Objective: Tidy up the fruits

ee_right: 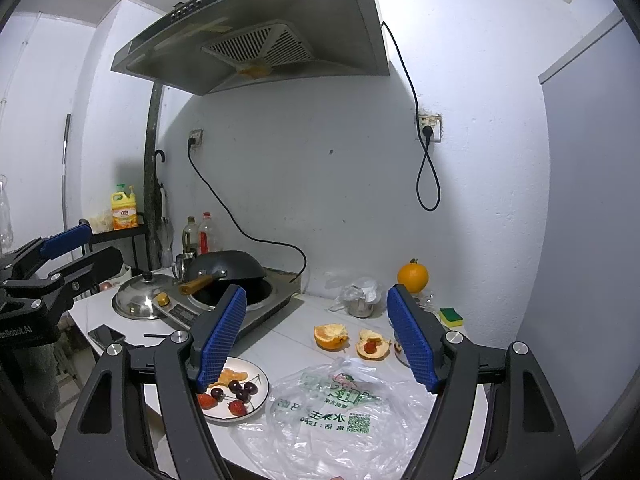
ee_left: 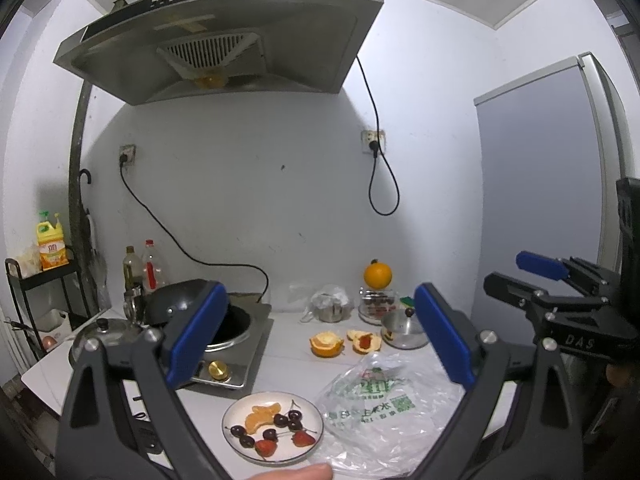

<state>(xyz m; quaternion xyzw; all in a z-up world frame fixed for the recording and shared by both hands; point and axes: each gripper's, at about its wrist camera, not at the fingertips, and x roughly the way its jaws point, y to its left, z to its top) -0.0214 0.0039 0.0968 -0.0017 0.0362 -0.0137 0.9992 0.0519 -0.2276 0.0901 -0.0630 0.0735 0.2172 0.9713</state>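
Left wrist view: the left gripper (ee_left: 320, 334) has its 2 blue pads spread wide with nothing between them, held above the white countertop (ee_left: 288, 364). Down front sits a round white plate (ee_left: 316, 414) carrying peeled orange segments (ee_left: 260, 417), dark cherries (ee_left: 287, 420) and red strawberries (ee_left: 285, 443). Just right of the plate lies a crumpled clear plastic bag with green print (ee_left: 384, 412). Further back there's a cut orange half (ee_left: 326, 344) and, beside it, an orange peel cup with a red berry inside (ee_left: 364, 341). A whole orange (ee_left: 377, 275) is perched on a glass container near the wall. The right gripper (ee_left: 520, 276) pokes in from the right edge.

Right wrist view: the right gripper (ee_right: 316, 338) is also spread wide, gripping nothing. Its left pad covers part of the plate (ee_right: 260, 396), which is at the lower left, with the bag (ee_right: 340, 420) touching its right side. A black wok (ee_right: 228, 266) sits tilted on the steel stove (ee_right: 276, 300), with a steel lid (ee_right: 140, 296) beside it.
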